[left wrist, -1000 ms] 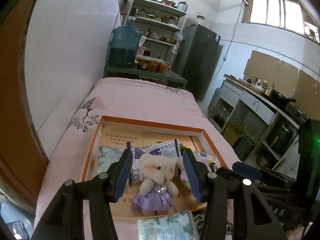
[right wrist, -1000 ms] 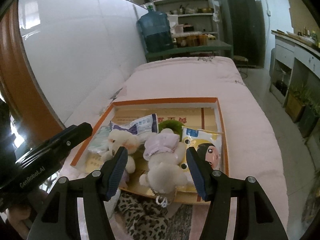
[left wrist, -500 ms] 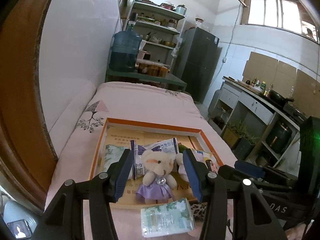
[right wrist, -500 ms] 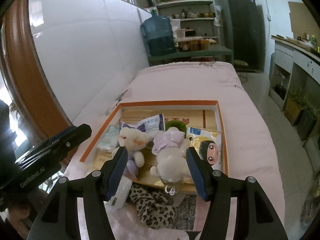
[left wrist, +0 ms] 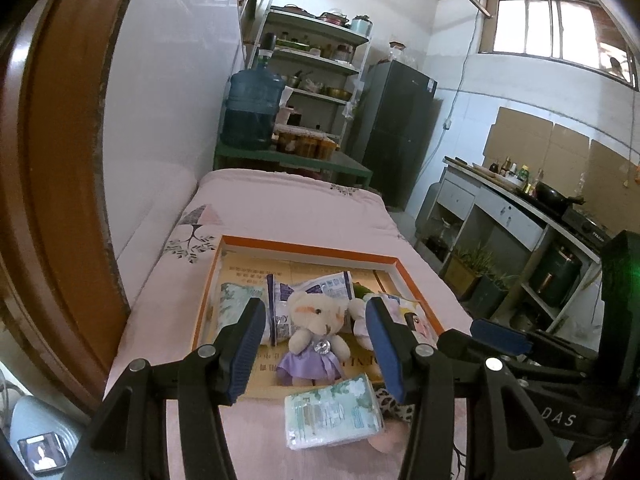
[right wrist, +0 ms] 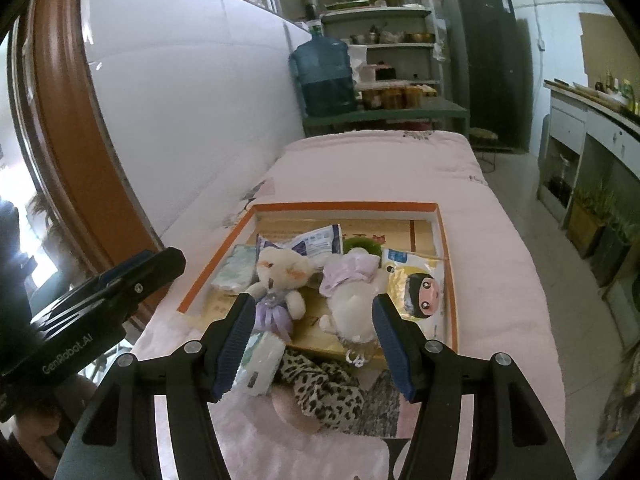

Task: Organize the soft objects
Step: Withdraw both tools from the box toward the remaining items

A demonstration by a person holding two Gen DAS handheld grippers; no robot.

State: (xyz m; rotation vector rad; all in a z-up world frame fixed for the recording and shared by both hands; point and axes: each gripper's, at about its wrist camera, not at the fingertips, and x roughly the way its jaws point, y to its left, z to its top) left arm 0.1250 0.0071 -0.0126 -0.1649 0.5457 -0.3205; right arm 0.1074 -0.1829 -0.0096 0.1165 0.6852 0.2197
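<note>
An orange-rimmed box (left wrist: 312, 249) (right wrist: 344, 207) lies on the pink bed. In it sit a cream teddy in a purple dress (left wrist: 316, 336) (right wrist: 280, 280), a second white plush lying face down (right wrist: 352, 296), tissue packs (left wrist: 234, 304) and a snack bag with a cartoon face (right wrist: 420, 288). A green-patterned tissue pack (left wrist: 332, 416) (right wrist: 260, 360) and a leopard-print soft item (right wrist: 324, 388) lie on the bed before the box. My left gripper (left wrist: 316, 354) and right gripper (right wrist: 316, 344) are both open and empty, held back above the bed short of the box.
A white wall and a brown door frame (left wrist: 48, 200) run along the left. A blue water jug (left wrist: 252, 112) and shelves stand past the bed's far end. A dark fridge (left wrist: 396, 132) and a kitchen counter (left wrist: 520, 200) are to the right.
Both grippers have drawn back and up from the box. The loose tissue pack and leopard-print item have come into fuller view. The objects have not moved.
</note>
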